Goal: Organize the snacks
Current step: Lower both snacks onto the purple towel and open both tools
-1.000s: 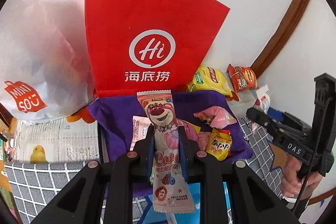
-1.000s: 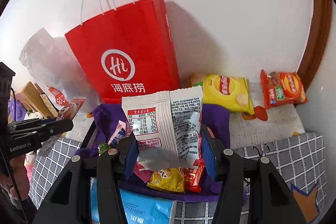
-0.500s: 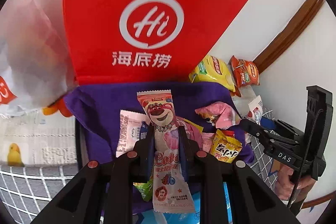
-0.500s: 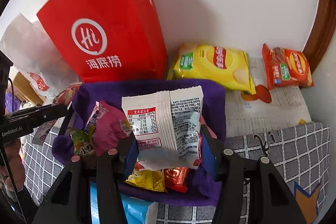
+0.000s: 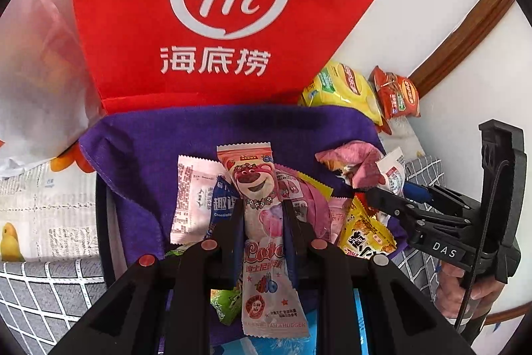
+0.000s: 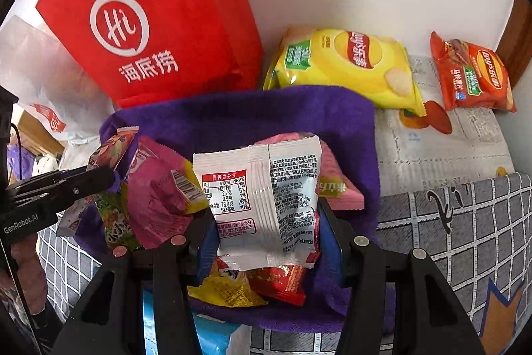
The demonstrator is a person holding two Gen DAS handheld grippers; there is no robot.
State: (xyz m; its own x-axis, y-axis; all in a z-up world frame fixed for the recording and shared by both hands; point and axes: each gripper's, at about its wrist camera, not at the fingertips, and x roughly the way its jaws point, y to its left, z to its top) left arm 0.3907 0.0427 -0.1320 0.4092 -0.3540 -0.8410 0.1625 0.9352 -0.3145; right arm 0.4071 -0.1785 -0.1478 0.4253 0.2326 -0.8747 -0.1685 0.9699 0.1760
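Observation:
My left gripper [image 5: 262, 208] is shut on a long pink bear-print snack packet [image 5: 262, 235], held just above a purple cloth-lined basket [image 5: 159, 135] with several snack packets in it. My right gripper [image 6: 267, 215] is shut on a white snack pouch [image 6: 262, 198], its printed back facing the camera, over the same purple basket [image 6: 266, 108]. The right gripper [image 5: 399, 205] shows at the right edge of the left wrist view, and the left gripper [image 6: 79, 182] at the left of the right wrist view. Pink, yellow, green and red packets lie under both held snacks.
A red paper bag [image 6: 149, 22] stands against the wall behind the basket. A yellow chip bag [image 6: 349, 62] and an orange chip bag [image 6: 472, 75] lie on newspaper to the right. A white plastic bag [image 5: 33, 55] sits at the left. Grey checked cloth [image 6: 465, 238] covers the surface.
Both grippers have sunk toward the purple basket, still holding their packets. The basket and red bag now loom larger, and the bag's handles have left the view.

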